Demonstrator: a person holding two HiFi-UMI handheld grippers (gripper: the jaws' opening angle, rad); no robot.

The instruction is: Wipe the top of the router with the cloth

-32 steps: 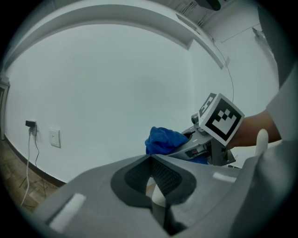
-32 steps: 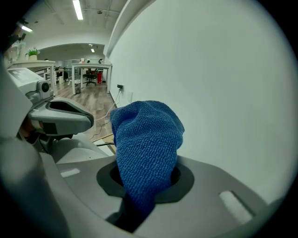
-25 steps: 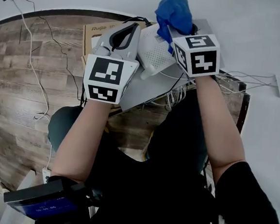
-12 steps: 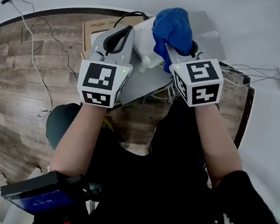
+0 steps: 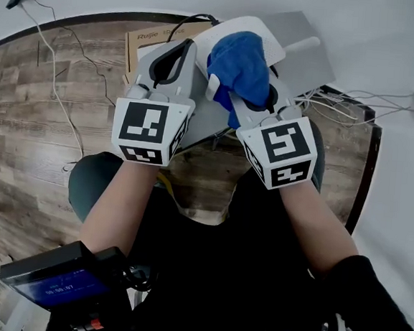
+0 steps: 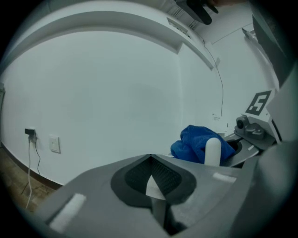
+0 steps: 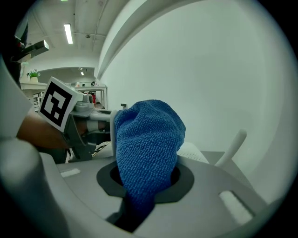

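Note:
The white router [image 5: 260, 30] lies on a grey stand [image 5: 313, 66], one antenna [image 5: 304, 43] sticking out to the right. A bunched blue cloth [image 5: 241, 65] rests on the router's top, and my right gripper [image 5: 250, 100] is shut on it. In the right gripper view the cloth [image 7: 146, 139] fills the jaws [image 7: 146, 186], with the router [image 7: 198, 152] and antenna [image 7: 231, 148] behind. My left gripper [image 5: 179, 51] is at the router's left edge, jaws closed with a white sliver between the pads [image 6: 150, 186]. The cloth [image 6: 198, 145] shows beyond it.
A brown cardboard box [image 5: 152, 37] sits under the left gripper. Loose cables [image 5: 342, 102] trail off to the right of the stand. White wall runs behind; wood floor [image 5: 32, 110] lies to the left. A dark device with a blue screen [image 5: 56, 281] is at bottom left.
My right gripper has dragged the cloth across the router's top toward me, from the far edge to the near part. The left gripper has barely shifted.

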